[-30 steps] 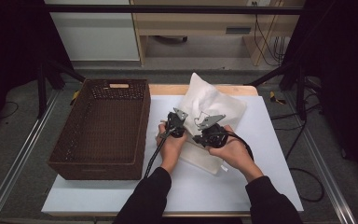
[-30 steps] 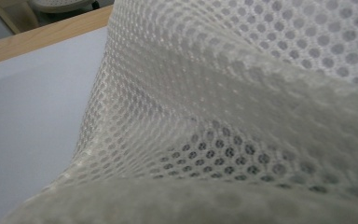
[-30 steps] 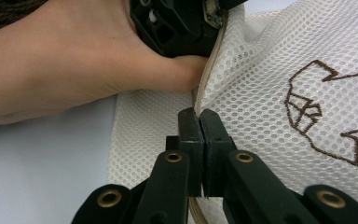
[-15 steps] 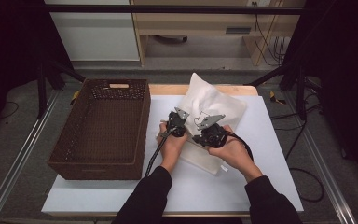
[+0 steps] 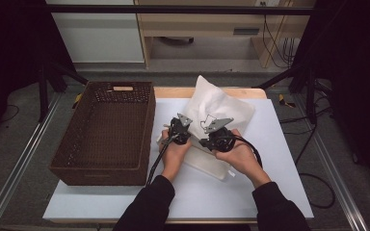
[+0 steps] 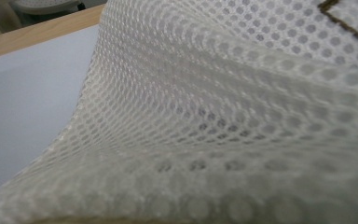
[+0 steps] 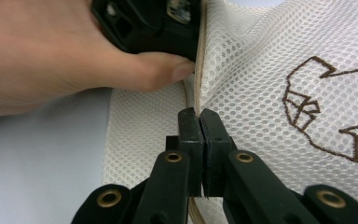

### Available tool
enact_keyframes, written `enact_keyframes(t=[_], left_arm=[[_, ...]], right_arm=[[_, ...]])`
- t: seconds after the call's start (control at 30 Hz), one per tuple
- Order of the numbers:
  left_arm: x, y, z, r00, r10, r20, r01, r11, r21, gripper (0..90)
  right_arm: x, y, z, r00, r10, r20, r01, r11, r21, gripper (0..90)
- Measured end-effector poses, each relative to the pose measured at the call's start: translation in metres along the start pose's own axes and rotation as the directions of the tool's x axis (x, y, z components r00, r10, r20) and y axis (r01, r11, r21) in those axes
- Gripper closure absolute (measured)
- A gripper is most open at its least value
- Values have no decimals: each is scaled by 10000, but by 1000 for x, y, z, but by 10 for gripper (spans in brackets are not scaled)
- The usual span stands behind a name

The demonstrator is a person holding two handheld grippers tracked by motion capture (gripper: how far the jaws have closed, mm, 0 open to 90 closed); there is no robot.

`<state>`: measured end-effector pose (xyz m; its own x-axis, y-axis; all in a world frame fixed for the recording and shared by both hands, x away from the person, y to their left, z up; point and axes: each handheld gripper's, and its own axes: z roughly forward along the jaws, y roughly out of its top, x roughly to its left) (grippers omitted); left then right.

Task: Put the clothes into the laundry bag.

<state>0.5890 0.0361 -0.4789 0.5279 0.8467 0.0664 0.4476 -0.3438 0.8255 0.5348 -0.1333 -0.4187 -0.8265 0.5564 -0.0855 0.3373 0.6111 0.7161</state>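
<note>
A white mesh bag [image 5: 217, 103] with a brown stitched outline [image 7: 317, 107] lies on the table, its near part raised between both hands. My right gripper [image 7: 199, 114] is shut on the bag's beige seam, and in the high view it [image 5: 212, 132] sits just right of the left gripper [image 5: 179, 129]. The seam runs taut up into the left gripper [image 7: 149, 23], held by a hand close ahead. Mesh [image 6: 214, 116] drapes right over the left gripper view and hides that gripper's jaws.
A dark woven basket [image 5: 101, 171] stands at the left of the pale table top [image 5: 270, 159], close beside the left hand. Cables trail from both grippers toward the table's front and right. Wooden furniture stands beyond the far edge.
</note>
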Motion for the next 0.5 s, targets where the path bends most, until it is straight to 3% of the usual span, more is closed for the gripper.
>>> enact_keyframes(t=[0.2, 0.37, 0.43, 0.5], left_arm=[[-4, -9, -15, 9999, 38, 153, -36, 10000, -92, 900], [-13, -16, -31, 9996, 47, 273, -36, 9992, -409, 900], [-16, -16, -38, 9994, 283, 207, -272, 9982, -534, 900], [-16, -16, -45, 9996, 172, 234, -156, 9977, -652, 900]], right_arm=[[1, -2, 0, 9999, 167, 9, -167, 9998, -77, 891], [0, -2, -2, 9999, 128, 19, -127, 9997, -187, 890], [0, -2, -3, 9999, 143, 53, -141, 9996, -244, 890], [0, -2, -3, 9999, 123, 79, -121, 9997, -234, 891]])
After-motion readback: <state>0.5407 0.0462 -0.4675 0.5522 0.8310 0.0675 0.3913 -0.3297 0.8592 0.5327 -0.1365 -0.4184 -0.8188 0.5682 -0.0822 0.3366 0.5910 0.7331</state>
